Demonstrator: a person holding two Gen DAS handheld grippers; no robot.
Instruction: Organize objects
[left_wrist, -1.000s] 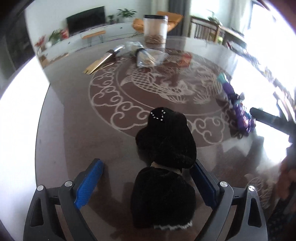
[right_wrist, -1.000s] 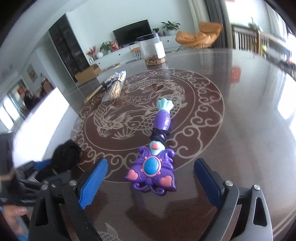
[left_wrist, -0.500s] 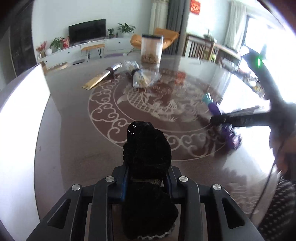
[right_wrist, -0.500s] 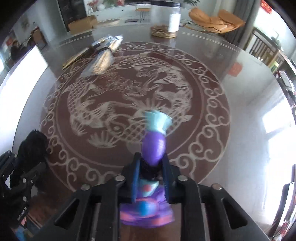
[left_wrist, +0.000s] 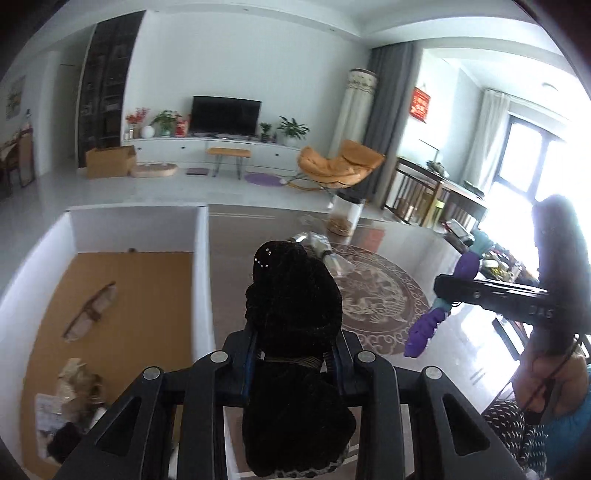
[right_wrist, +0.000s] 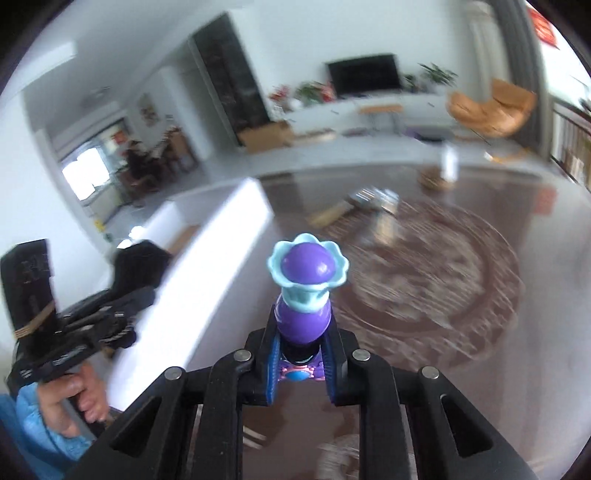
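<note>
**Both toys in hand, box not yet reached**

The left tongs (left_wrist: 295, 354) are clenched on a black plush toy (left_wrist: 293, 295), and the right tongs (right_wrist: 301, 358) are clenched on a purple toy wand (right_wrist: 304, 291); both toys are held clear above the worktop (left_wrist: 236, 288). To the left stands a white box (left_wrist: 201, 280) with a brown floor, already holding glasses (left_wrist: 90, 312) and some crumpled bits at its near end. Neither toy is over the box: the plush hangs just right of its wall. Judging by this, 2 items are picked and undelivered. On the far worktop a clear jar (left_wrist: 345, 218) and wrapped packets (left_wrist: 325, 251) appear untouched, so more sorting probably remains.
</note>
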